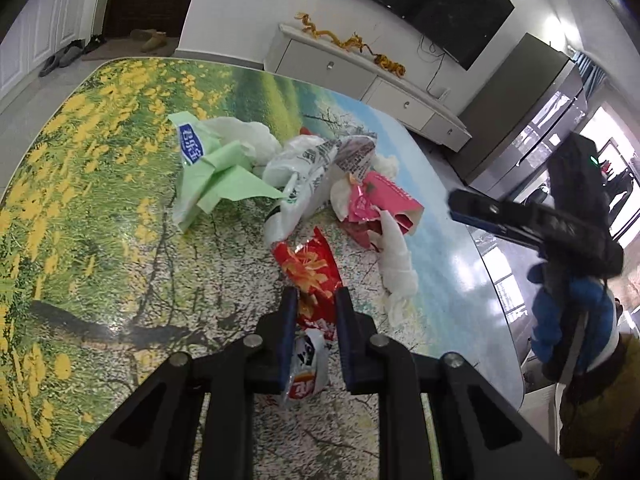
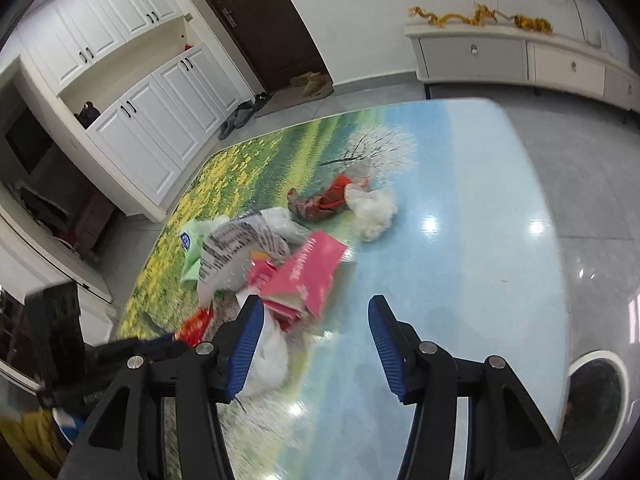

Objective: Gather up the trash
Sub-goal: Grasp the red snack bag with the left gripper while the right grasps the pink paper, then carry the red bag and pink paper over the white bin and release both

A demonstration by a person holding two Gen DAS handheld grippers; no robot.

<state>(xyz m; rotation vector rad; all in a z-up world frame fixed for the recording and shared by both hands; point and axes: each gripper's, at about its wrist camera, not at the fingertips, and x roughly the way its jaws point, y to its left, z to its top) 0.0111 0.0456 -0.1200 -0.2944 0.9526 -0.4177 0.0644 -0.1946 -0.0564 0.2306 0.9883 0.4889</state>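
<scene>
Trash lies in a heap on a table with a landscape print [image 1: 100,208]. My left gripper [image 1: 316,308] is shut on a red snack bag [image 1: 308,268], which fills the narrow gap between its pads and hangs crumpled below them. My right gripper [image 2: 314,312] stands open just in front of a pink carton [image 2: 308,276], with a white tissue wad [image 2: 268,356] against its left finger and nothing pressed between the pads. In the left wrist view the right gripper [image 1: 472,210] comes in from the right, held by a blue-gloved hand [image 1: 568,320].
A green tissue wrapper [image 1: 208,172], a printed white plastic bag [image 1: 300,168] and a twisted white tissue [image 1: 396,264] lie in the heap. Farther off are a red wrapper [image 2: 332,200] and a white bag [image 2: 372,208]. A round bin [image 2: 596,354] stands beside the table's right edge.
</scene>
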